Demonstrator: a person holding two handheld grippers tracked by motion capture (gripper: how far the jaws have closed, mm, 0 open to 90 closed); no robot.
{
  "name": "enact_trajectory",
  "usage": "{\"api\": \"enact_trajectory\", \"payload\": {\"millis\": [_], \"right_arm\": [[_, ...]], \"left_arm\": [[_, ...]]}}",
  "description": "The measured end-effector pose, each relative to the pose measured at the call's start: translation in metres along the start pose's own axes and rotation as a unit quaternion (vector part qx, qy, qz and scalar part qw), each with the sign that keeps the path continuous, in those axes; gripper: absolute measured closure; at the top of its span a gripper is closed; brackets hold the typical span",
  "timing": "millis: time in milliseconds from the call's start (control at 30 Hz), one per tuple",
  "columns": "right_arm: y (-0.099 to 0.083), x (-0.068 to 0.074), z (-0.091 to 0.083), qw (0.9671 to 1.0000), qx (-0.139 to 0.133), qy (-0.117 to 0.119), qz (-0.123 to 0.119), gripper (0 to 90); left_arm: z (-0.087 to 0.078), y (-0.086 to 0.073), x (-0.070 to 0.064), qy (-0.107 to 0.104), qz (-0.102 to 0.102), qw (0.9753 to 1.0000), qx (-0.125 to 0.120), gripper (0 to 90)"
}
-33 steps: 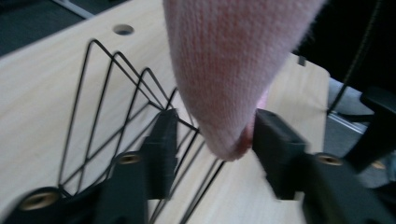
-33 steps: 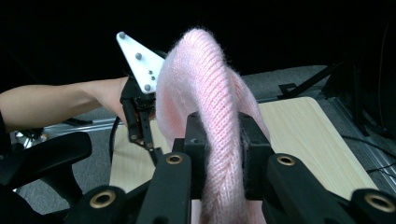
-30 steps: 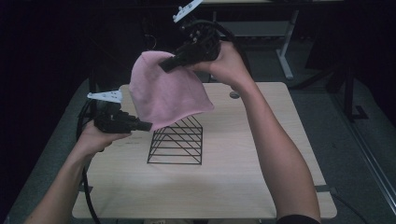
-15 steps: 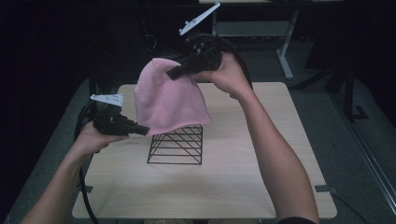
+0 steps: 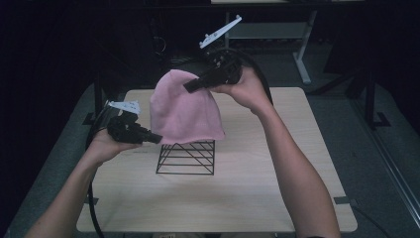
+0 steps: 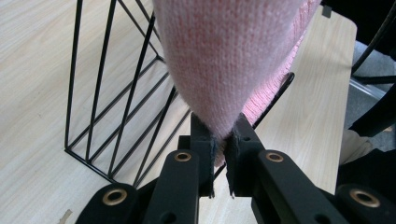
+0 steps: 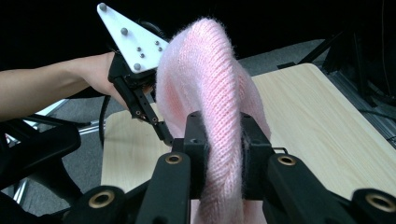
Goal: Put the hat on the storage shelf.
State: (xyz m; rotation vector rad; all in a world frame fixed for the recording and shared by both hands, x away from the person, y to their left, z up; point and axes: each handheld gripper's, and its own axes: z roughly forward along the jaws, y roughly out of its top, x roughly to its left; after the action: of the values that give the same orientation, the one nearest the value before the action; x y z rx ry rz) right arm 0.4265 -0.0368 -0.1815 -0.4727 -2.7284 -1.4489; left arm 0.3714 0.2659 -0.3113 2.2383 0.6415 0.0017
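Observation:
A pink knit hat hangs stretched between both grippers, right above a black wire rack on the wooden table. My left gripper is shut on the hat's lower left edge. In the left gripper view the jaws pinch a corner of the hat, and the rack stands to the left. My right gripper is shut on the hat's top. In the right gripper view a thick fold of the hat sits between the jaws.
The rack stands at the middle of the table, with bare wood all round it. Cables trail from both grippers off the table's left and far edges. A metal table leg stands on the dark floor beyond. The left gripper's white plate shows in the right gripper view.
Both grippers have carried the hat a little to the right and lower. The hat has turned from tilted to upright over the rack.

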Motion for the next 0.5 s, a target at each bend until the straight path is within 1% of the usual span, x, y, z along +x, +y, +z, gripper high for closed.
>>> {"api": "enact_trajectory", "payload": {"millis": [33,67,100,133,167,200,267,300,333,400,467,500], "right_arm": [[-0.001,0.0,0.0,1.0,-0.001,0.0,0.001,76.4],[-0.003,0.0,0.001,1.0,-0.002,0.003,0.005,76.5],[-0.005,0.0,0.001,1.0,-0.003,0.005,0.006,76.5],[-0.006,0.0,0.002,1.0,-0.003,0.004,0.006,76.4],[-0.008,-0.001,0.003,1.0,-0.004,0.005,0.004,76.4],[-0.009,0.0,0.004,0.9999,-0.004,0.008,0.007,76.4],[-0.011,-0.001,0.006,1.0,-0.004,0.008,0.002,76.4],[-0.011,0.0,0.007,0.9999,-0.004,0.013,0.008,76.3],[-0.012,-0.001,0.009,0.9999,-0.001,0.014,0.004,76.3],[-0.014,0.0,0.013,0.9998,0.001,0.018,0.006,76.0],[-0.015,0.0,0.016,0.9997,-0.001,0.025,0.006,75.9],[-0.016,0.0,0.018,0.9996,-0.001,0.03,0.004,75.9]], "left_arm": [[0.001,0.0,0.0,0.003,0.004,1.0,0.003,83.1],[0.001,0.0,0.0,0.002,0.0,1.0,0.007,83.1],[0.001,-0.001,0.0,0.005,0.001,1.0,0.009,83.1],[0.001,-0.002,0.0,0.007,0.003,0.9999,0.009,83.1],[0.001,-0.003,0.0,0.006,0.0,1.0,0.006,83.1],[0.0,-0.005,0.001,0.007,0.0,0.9999,0.008,83.1],[0.0,-0.009,0.002,0.006,-0.003,1.0,0.006,83.1],[0.0,-0.012,0.003,0.007,-0.003,1.0,0.005,83.1],[0.0,-0.014,0.004,0.007,-0.005,1.0,0.005,83.1],[0.0,-0.018,0.004,0.01,-0.007,0.9999,0.009,83.1],[0.0,-0.021,0.005,0.013,-0.005,0.9998,0.011,83.2],[0.0,-0.022,0.004,0.015,-0.009,0.9998,0.012,83.3]]}}
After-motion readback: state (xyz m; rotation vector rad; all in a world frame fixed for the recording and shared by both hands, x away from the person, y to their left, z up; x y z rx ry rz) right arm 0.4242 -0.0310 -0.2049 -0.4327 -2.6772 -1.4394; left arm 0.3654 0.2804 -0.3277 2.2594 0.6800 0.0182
